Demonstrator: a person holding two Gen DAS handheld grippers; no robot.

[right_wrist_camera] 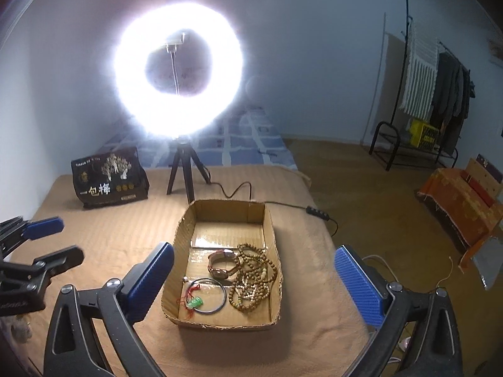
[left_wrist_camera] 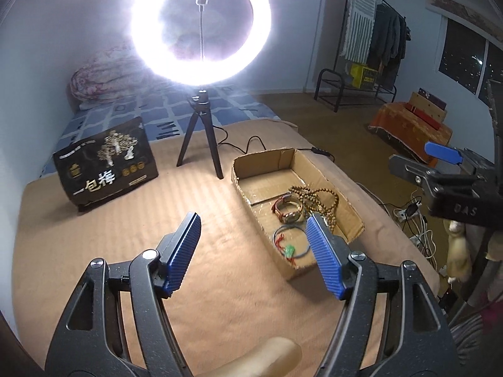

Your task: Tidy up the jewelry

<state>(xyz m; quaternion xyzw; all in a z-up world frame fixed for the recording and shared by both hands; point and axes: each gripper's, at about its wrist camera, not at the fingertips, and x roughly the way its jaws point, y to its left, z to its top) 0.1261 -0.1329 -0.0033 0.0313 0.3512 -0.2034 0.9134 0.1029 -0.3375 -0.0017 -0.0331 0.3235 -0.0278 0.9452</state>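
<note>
An open cardboard box (right_wrist_camera: 271,238) (left_wrist_camera: 352,216) lies on a tan blanket. In it are a wooden bead necklace (right_wrist_camera: 254,278) (left_wrist_camera: 320,194), a brown-strap watch (right_wrist_camera: 223,262) (left_wrist_camera: 287,210), a thin bangle (right_wrist_camera: 209,295) (left_wrist_camera: 287,238) and a green pendant on red cord (right_wrist_camera: 195,302) (left_wrist_camera: 288,249). My left gripper (left_wrist_camera: 256,231) is open and empty, just left of the box. My right gripper (right_wrist_camera: 254,260) is open and empty, above and in front of the box. Each gripper shows at the edge of the other's view: the right one (left_wrist_camera: 440,157) and the left one (right_wrist_camera: 47,238).
A lit ring light on a tripod (right_wrist_camera: 179,81) (left_wrist_camera: 201,25) stands behind the box, its cable and switch (right_wrist_camera: 317,212) trailing right. A dark printed bag (right_wrist_camera: 110,177) (left_wrist_camera: 105,166) stands at the back left. The bed edge drops off to the right; a clothes rack (right_wrist_camera: 433,94) stands beyond.
</note>
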